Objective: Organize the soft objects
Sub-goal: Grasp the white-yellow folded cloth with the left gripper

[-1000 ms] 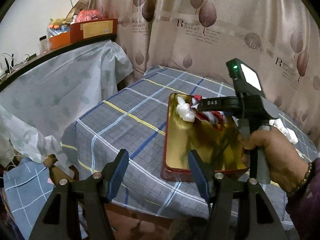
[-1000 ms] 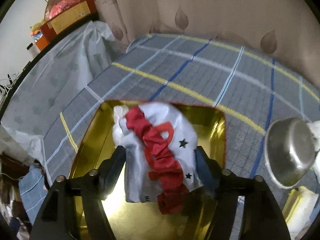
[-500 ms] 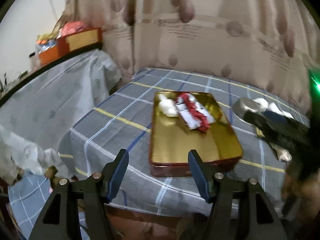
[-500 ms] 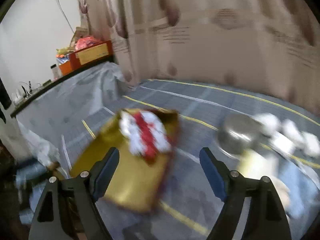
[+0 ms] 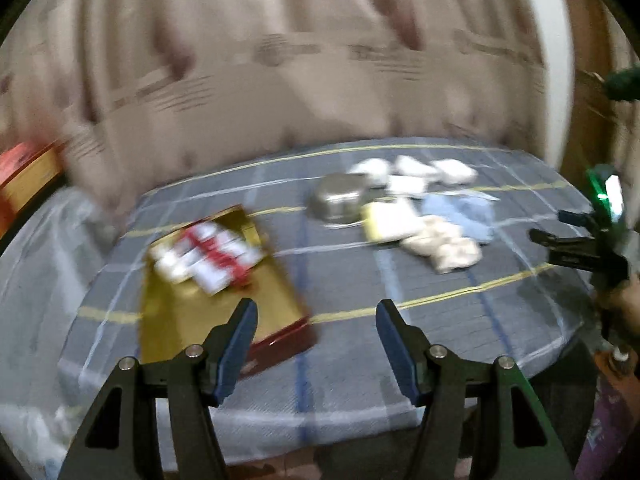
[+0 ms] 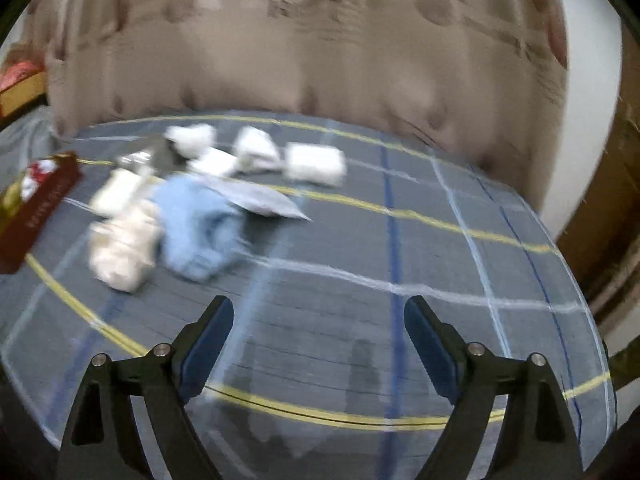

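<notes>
- Left wrist view: the left tongs [image 5: 316, 320] are spread wide with nothing between them. They hang over the near edge of the desk [image 5: 400, 344], which has a grey checked cloth on it.
- Left wrist view: the gold tray [image 5: 176, 320] lies on the desk, just past the left finger. A red and white soft thing [image 5: 208, 256] lies in the far end of the tray.
- Left wrist view: to the right of the tray stands a shiny metal bowl [image 5: 340, 198]. Around and past the bowl lie the loose soft things: white bundles [image 5: 412, 172], a cream lumpy one [image 5: 444, 248] and a light blue cloth [image 5: 464, 212]. All is blurry.
- Left wrist view: the right tongs [image 5: 556, 236] show at the right edge, far from the tray, in a hand [image 5: 624, 308].
- Right wrist view: the right tongs [image 6: 318, 336] have just been opening. They are spread wide and empty, over bare cloth.
- Right wrist view: the tray [image 6: 40, 204] peeks in at the left edge, with the red and white thing [image 6: 36, 176] in it. Right of the tray lies the pile: the cream lump [image 6: 120, 248], the blue cloth [image 6: 196, 228] touching it, and white bundles [image 6: 256, 152] behind.
</notes>
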Tool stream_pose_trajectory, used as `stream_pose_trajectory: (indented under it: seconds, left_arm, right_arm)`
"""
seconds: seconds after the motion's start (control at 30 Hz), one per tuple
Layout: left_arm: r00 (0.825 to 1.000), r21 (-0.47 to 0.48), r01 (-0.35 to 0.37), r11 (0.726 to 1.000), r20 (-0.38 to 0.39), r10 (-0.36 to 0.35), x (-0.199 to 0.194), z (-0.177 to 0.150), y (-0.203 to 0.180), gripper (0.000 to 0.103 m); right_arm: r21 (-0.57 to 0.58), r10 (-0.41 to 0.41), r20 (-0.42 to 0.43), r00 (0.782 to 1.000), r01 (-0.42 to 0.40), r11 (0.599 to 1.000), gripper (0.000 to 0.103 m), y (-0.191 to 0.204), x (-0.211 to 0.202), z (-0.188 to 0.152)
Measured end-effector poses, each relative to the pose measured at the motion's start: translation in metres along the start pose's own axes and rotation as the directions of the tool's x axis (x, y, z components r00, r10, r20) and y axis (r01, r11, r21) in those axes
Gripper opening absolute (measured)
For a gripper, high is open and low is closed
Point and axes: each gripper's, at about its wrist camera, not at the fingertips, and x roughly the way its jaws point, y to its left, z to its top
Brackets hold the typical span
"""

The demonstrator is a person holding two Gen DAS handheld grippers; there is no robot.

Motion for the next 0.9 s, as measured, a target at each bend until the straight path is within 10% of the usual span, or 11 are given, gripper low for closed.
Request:
stream_pose_trajectory:
  seconds: [0.3, 0.53, 0.9]
  left_arm:
    - [0.994, 0.318, 0.015, 0.948, -0.112, 0.022, 0.085, 0.054, -0.050, 0.063]
    - [0.989, 0.637, -0.094, 0.765, -0.026, 0.143, 0.136, 0.035, -0.100, 0.063]
    - [0.953, 0.801, -0.279, 0.529, 0.166, 0.252, 0.191, 0.022, -0.129, 0.063]
  right_arm:
    - [0.098, 0.097, 0.020, 0.995, -0.098, 0.990, 0.086, -0.019, -0.003, -0.012]
    - [0.202, 0.164, 0.019, 0.986, -0.165, 0.965, 0.086, -0.037, 0.003, -0.014]
    - [0.249, 0.243, 0.017, 0.970, -0.240, 0.938, 0.086, -0.047, 0.008, -0.014]
